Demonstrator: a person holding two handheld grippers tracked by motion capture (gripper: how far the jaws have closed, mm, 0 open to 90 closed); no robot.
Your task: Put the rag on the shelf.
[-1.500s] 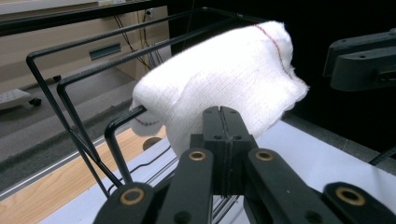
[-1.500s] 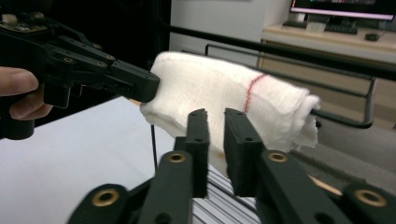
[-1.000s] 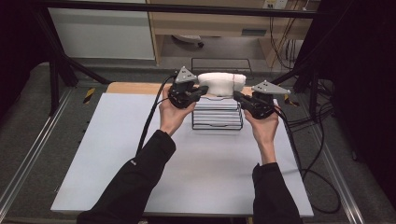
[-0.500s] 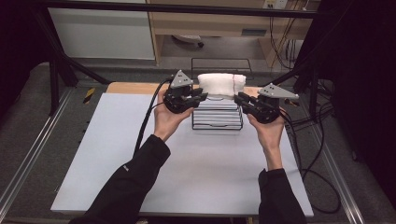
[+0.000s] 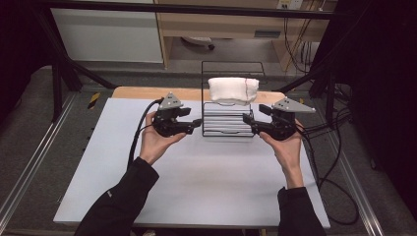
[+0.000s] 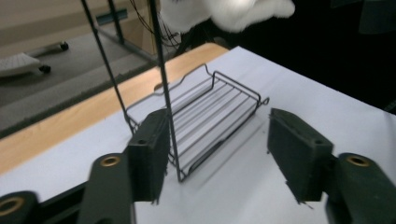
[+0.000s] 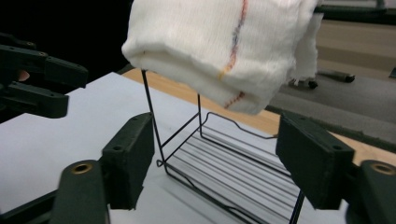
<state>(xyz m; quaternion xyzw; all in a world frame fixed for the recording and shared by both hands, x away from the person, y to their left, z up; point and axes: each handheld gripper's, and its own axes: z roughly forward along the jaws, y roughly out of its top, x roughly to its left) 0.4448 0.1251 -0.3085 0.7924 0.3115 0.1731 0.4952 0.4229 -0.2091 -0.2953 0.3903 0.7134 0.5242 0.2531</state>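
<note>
A black wire rack (image 5: pixel 227 120) stands at the back middle of the pale table (image 5: pixel 196 187). A folded white towel (image 5: pixel 233 89) with a thin coloured stripe hangs over the rack's top bar. My left gripper (image 5: pixel 195 123) sits just left of the rack's base and my right gripper (image 5: pixel 249 124) just right of it. Both have just been opening and press on nothing. In the left gripper view the open left gripper (image 6: pixel 215 154) frames the rack (image 6: pixel 210 116) under the towel (image 6: pixel 229 11). In the right gripper view the right gripper (image 7: pixel 217 158) faces towel (image 7: pixel 219 46) and rack (image 7: pixel 224 168).
A wooden strip (image 5: pixel 142 92) runs along the table's far edge. Cables (image 5: pixel 334 147) trail off the right side. Dark frame bars and a floor with cabinets lie beyond the table. The left gripper (image 7: pixel 37 84) shows at the left in the right gripper view.
Both grippers were at the towel's ends with jaws together. They have opened, dropped and drawn apart to the rack's sides. The towel stays draped on the top bar.
</note>
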